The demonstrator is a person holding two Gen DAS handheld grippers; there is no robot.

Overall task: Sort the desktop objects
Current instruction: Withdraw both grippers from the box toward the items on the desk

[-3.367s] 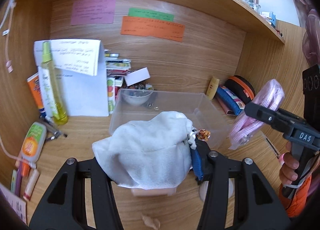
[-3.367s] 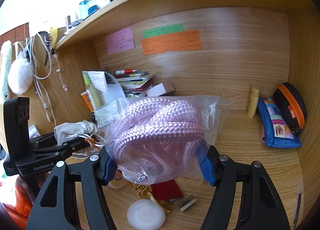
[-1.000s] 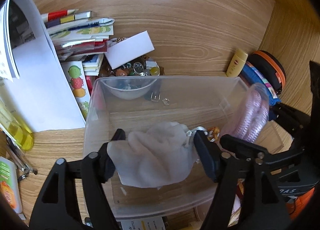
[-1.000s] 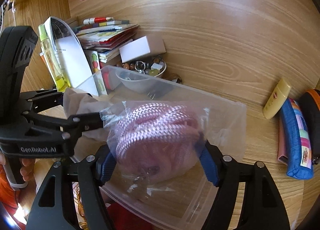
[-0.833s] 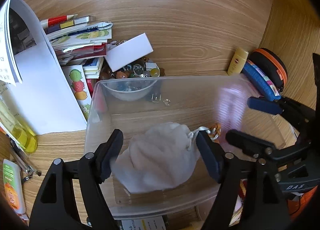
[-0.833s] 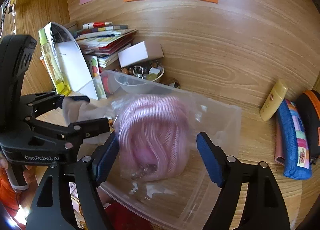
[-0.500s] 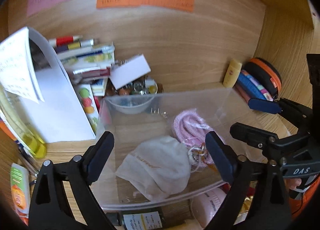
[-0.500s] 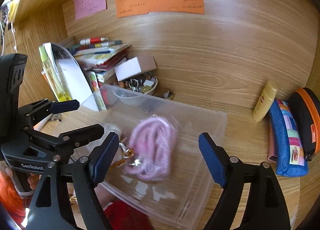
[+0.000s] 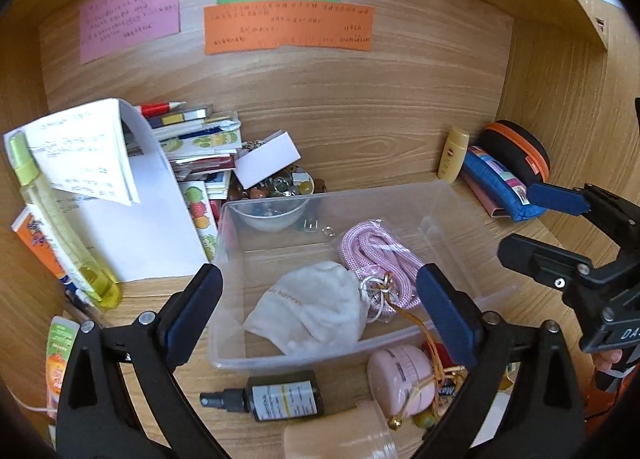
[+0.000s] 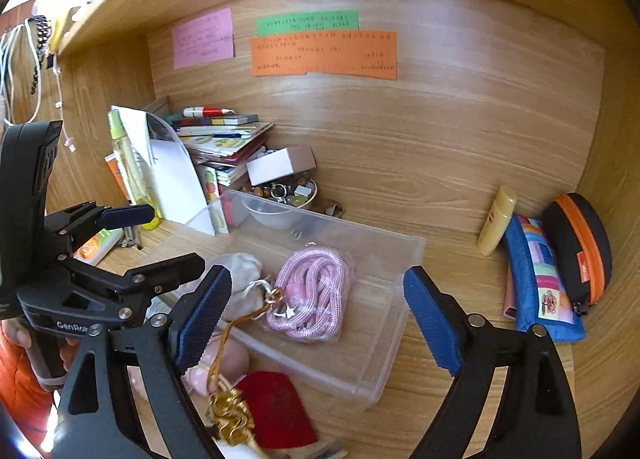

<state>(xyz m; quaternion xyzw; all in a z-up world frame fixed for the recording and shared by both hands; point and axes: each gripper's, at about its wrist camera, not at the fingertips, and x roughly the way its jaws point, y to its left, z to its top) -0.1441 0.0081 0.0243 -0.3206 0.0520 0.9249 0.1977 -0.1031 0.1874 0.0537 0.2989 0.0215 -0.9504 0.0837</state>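
A clear plastic bin [image 9: 452, 195] stands on the wooden desk. Inside it lie a white drawstring pouch [image 9: 316, 307] and a bagged coil of pink rope [image 9: 376, 251], side by side and touching. My left gripper [image 9: 318, 275] hovers above the bin's near side, its jaws opening, with nothing pressed between them. From the right wrist view the bin [image 10: 404, 259], the rope [image 10: 312, 291] and the pouch [image 10: 244, 263] lie below my right gripper [image 10: 316, 279], whose jaws are also opening and hold nothing. Each gripper shows in the other's view: the right gripper [image 9: 524, 219], the left gripper [image 10: 132, 239].
In front of the bin lie a dark spray bottle [image 9: 276, 395], a pink round case [image 9: 400, 375], a red pouch [image 10: 276, 407] and a gold tassel [image 10: 228, 415]. Papers, books and a yellow-green bottle [image 9: 60, 227] crowd the left. A trinket bowl [image 9: 280, 187] sits behind; a yellow tube [image 9: 452, 155] and zip cases [image 9: 500, 187] sit right.
Both grippers opened and let go: the white pouch and the pink rope dropped into the bin. Both grippers then drew back and upward, away from the bin.
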